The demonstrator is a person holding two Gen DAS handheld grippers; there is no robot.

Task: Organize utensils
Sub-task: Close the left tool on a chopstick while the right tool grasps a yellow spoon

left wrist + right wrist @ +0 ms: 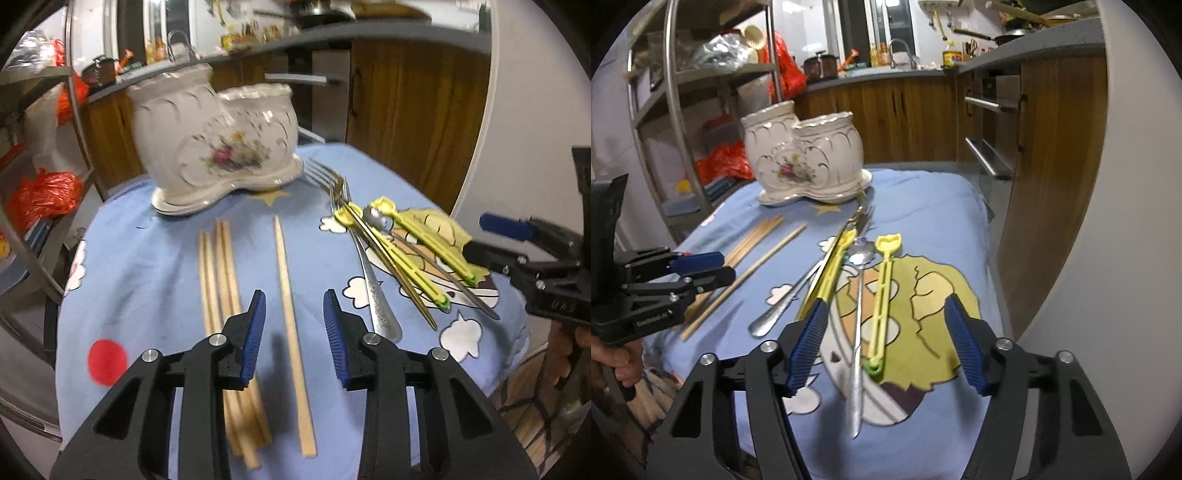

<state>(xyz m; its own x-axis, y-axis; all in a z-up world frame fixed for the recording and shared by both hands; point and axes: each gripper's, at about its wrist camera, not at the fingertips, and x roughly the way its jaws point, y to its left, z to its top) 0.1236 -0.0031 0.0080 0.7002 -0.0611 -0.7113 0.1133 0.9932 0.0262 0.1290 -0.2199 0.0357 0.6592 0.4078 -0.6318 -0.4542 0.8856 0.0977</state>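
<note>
Nearest your left camera, your left claw is spread, its blue pads on either side of the single chopstick without pressing it. That straddle looks like the set-up for picking it up alone, which is probably why it lies apart from the rest. Just left of it, the bundle of chopsticks runs under the left pad, side by side and pointing toward the ceramic holder at the far end of the bench. Right of the single stick lie the large spoon, a fork with its tines nearly touching the holder's base, and two yellow plastic utensils crossed over thin metal ones. They are heaped loosely, so I judge them still unsorted.

Your right claw is also spread, hovering over a thin metal spoon and one yellow utensil. Neither is pinched. I cannot tell which of them you mean to take.

The left view shows the single chopstick centred between the pads, which the right view only shows from the side, partly behind that claw. The right view separates the heap, so the thin spoon and the yellow utensil beside it read as distinct pieces. It also shows the holder's two joined cups, apparently empty. Nothing looks stowed yet.
</note>
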